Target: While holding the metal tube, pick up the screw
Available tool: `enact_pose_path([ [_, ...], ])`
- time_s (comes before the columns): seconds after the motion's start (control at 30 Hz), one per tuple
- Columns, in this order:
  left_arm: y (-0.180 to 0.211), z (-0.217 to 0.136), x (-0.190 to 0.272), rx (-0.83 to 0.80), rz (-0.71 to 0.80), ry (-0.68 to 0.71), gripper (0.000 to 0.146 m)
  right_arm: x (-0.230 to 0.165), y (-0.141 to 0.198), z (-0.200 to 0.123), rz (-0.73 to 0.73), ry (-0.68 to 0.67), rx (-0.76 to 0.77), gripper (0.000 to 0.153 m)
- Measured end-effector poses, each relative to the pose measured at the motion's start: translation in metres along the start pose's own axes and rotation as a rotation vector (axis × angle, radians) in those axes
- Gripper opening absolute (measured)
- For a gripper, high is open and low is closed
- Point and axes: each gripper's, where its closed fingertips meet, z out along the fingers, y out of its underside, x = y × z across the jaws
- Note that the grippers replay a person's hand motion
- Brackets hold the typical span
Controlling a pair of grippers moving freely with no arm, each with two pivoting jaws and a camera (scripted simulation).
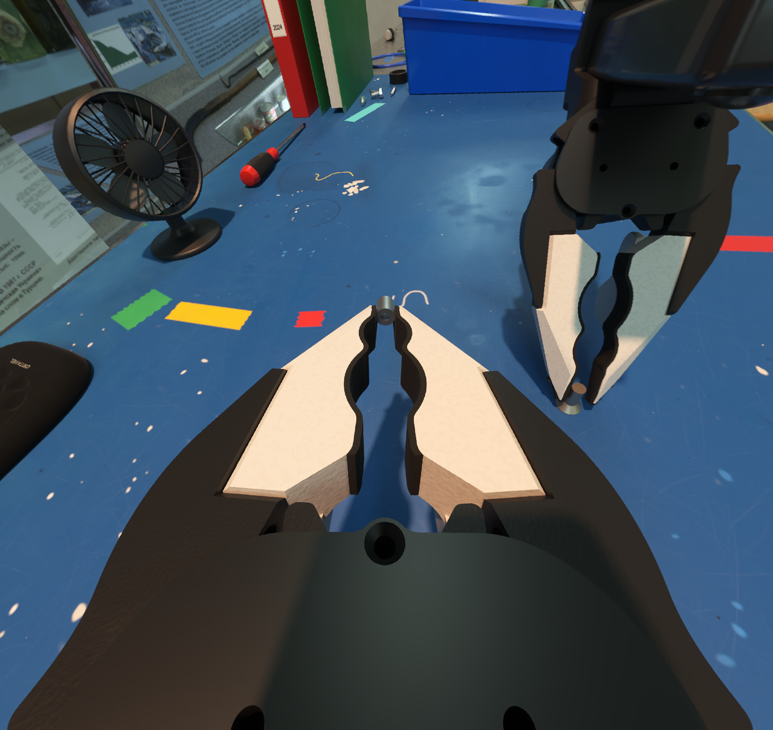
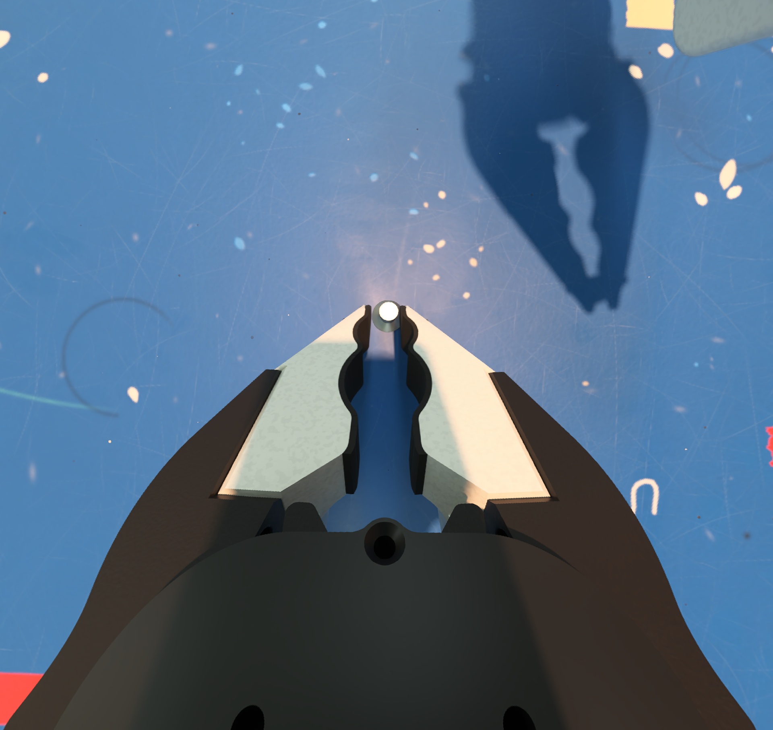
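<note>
My left gripper (image 1: 385,312) is shut on a short grey metal tube (image 1: 385,310), held at the fingertips a little above the blue table (image 1: 418,216). The screw (image 1: 572,398) stands head-down on the table with its shaft up. My right gripper (image 1: 576,396) points straight down over it, one fingertip on each side of the shaft. In the right wrist view the screw (image 2: 387,314) sits between the tips of the right gripper (image 2: 385,317), with a thin gap on each side. The jaws are narrowly open.
A black desk fan (image 1: 129,162), a red-handled screwdriver (image 1: 267,158), upright binders (image 1: 318,32) and a blue bin (image 1: 485,45) stand farther back. Loose screws (image 1: 376,93) lie by the binders. A black object (image 1: 37,392) sits at the left edge. Coloured tape patches (image 1: 209,315) mark the table.
</note>
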Motion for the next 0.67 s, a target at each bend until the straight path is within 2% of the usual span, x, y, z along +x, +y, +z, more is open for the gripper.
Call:
enact_pose_path([
  [0.07,-0.001,-0.001,0.001,-0.001,0.016,-0.001,0.007,0.0,0.0,0.001,0.02,-0.013,0.007,0.008],
  [0.2,-0.008,-0.006,-0.001,0.019,0.032,-0.012,0.007,0.009,0.002,-0.002,0.031,0.012,0.016,0.008],
  [0.43,-0.033,-0.026,-0.003,0.094,0.026,0.009,0.007,0.03,-0.002,-0.028,0.149,0.035,0.139,0.008],
  [0.67,-0.063,-0.043,0.06,0.182,0.1,0.311,0.007,0.041,-0.008,-0.052,0.214,0.023,0.254,0.008],
])
